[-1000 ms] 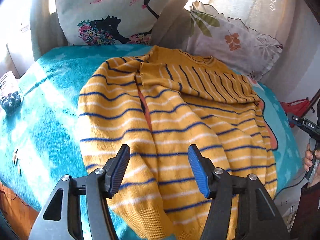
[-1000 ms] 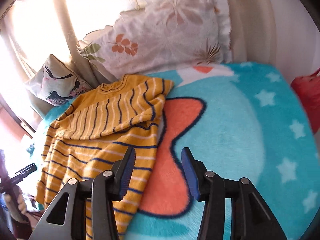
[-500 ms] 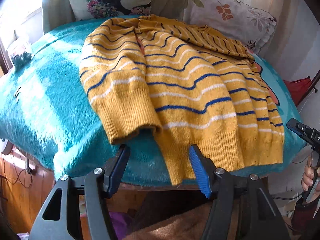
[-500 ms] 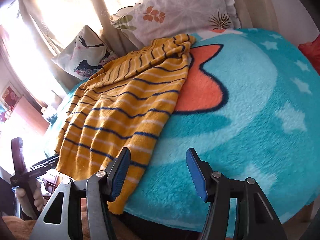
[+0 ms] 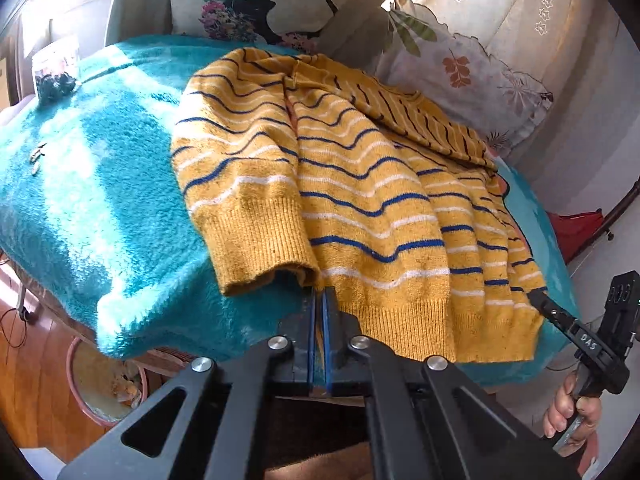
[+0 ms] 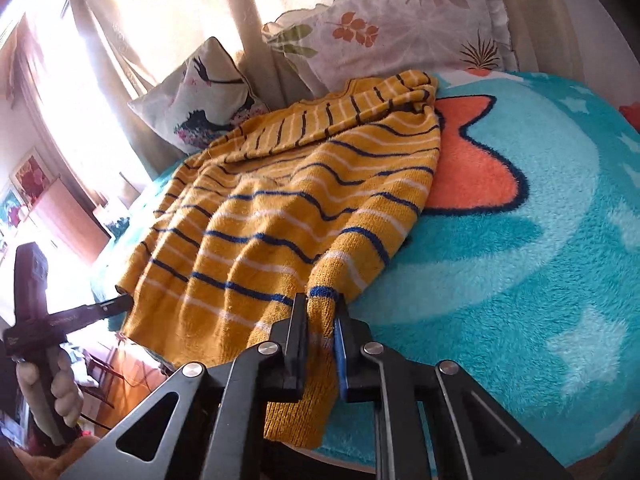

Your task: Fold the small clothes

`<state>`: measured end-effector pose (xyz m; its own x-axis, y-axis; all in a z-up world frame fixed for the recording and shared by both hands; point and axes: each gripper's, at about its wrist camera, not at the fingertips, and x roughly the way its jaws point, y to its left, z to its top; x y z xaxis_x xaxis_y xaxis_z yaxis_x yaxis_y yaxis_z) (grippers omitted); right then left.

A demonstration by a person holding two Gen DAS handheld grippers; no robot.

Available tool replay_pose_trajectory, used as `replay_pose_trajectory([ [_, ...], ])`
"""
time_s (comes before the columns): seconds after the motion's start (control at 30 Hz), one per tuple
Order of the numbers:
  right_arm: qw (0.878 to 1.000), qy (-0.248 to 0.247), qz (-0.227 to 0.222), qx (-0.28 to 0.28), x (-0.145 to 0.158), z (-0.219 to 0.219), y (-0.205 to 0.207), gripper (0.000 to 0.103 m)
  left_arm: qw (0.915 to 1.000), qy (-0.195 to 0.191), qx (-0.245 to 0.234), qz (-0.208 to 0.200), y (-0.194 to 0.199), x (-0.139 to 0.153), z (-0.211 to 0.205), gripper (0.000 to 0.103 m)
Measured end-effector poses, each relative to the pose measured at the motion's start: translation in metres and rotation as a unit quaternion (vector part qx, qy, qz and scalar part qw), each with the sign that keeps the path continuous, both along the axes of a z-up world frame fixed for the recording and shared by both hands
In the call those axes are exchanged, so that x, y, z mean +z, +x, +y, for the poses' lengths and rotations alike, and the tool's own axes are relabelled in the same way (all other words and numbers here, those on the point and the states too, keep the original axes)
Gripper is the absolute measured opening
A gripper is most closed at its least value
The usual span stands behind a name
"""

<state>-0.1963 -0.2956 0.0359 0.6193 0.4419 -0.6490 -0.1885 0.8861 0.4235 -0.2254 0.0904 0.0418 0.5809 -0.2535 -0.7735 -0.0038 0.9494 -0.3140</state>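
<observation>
Gripping ribbed hem of the yellow striped sweater (image 5: 360, 200) at both near corners, on the teal fleece blanket (image 5: 100, 200).

Left gripper (image 5: 319, 300): fingers shut on the hem beside the folded sleeve cuff. Right gripper (image 6: 320, 312): jaws closing, bunched knit pinched between the fingers. Sweater lies flat, hem overhanging the blanket's near edge; fluffy blanket bare to its right; two pillows (image 6: 400, 32) behind.

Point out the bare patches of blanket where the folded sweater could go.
Widest bare stretch: the teal blanket right of the striped sweater, from the orange shape out to the stars. A second lies left of the sweater, apart from small bits near its far edge. The back is crowded by the pillows.
</observation>
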Motion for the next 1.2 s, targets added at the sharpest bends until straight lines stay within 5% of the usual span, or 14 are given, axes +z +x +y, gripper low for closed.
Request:
replay_pose_trajectory([
  [0.1, 1.000, -0.013, -0.017, -0.019, 0.017, -0.029, -0.030, 0.006, 0.9999, 0.004, 0.007, -0.009, -0.014, 0.007, 0.011, 0.003],
  [0.23, 0.999, -0.028, 0.013, -0.039, 0.009, -0.054, -0.053, 0.006, 0.9998, -0.006, 0.007, -0.015, -0.028, 0.005, 0.028, 0.000],
  [0.37, 0.989, -0.120, 0.025, -0.077, 0.003, -0.057, -0.052, 0.006, 0.9997, -0.010, 0.022, -0.006, -0.028, 0.001, 0.052, 0.000],
  [0.47, 0.991, -0.100, 0.008, -0.086, 0.021, -0.062, -0.049, 0.006, 0.9987, -0.007, 0.048, -0.015, -0.027, 0.003, 0.070, 0.000],
  [0.53, 0.991, -0.106, -0.008, -0.080, 0.036, -0.054, -0.041, 0.015, 0.9975, -0.008, 0.067, -0.020, -0.023, 0.006, 0.082, 0.001],
  [0.6, 0.992, -0.112, -0.018, -0.055, 0.046, -0.033, -0.027, 0.030, 0.9961, -0.015, 0.084, -0.021, -0.017, 0.008, 0.093, 0.005],
  [0.77, 0.984, -0.138, -0.043, 0.103, 0.060, 0.082, 0.007, 0.036, 0.9917, -0.021, 0.124, -0.028, -0.006, 0.012, 0.115, 0.027],
  [0.87, 0.956, -0.186, -0.083, 0.213, 0.063, 0.167, 0.008, 0.045, 0.9891, -0.020, 0.142, -0.033, -0.002, 0.015, 0.129, 0.029],
  [1.07, 0.849, -0.300, -0.171, 0.400, 0.045, 0.298, -0.020, 0.055, 0.9833, -0.022, 0.178, -0.029, 0.001, 0.009, 0.158, 0.034],
  [1.2, 0.791, -0.360, -0.207, 0.450, 0.021, 0.333, -0.025, 0.055, 0.9805, -0.028, 0.194, -0.010, 0.003, -0.004, 0.175, 0.034],
])
